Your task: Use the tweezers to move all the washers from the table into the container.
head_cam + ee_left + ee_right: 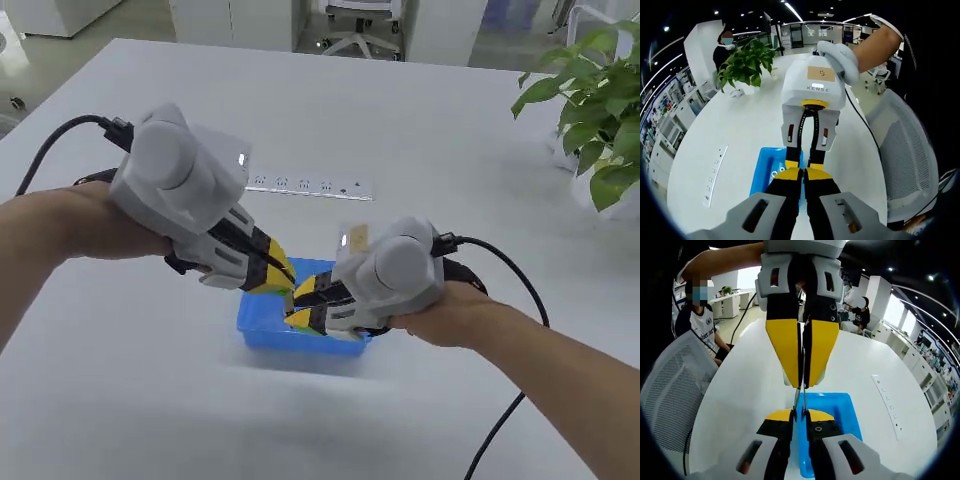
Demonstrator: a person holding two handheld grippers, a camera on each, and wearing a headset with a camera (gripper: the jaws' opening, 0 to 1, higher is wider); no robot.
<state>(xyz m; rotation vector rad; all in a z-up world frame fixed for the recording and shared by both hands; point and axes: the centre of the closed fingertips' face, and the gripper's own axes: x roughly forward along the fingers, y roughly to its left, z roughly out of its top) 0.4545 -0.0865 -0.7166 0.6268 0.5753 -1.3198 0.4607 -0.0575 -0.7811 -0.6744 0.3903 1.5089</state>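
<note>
We see the left gripper and right gripper tip to tip, both pairs of jaws pinched narrow on the tweezers, above the blue container on the bench.

Bright, even indoor light. In the head view the smooth white table is softly lit and washes to pale glare toward its far left edge. A faint, diffuse shadow lies just in front of the shallow blue plastic tray. Both gripper views are fisheye: the room bends at the edges, long white ceiling strip lights flare, and the nearest foreground looks slightly soft.
</note>
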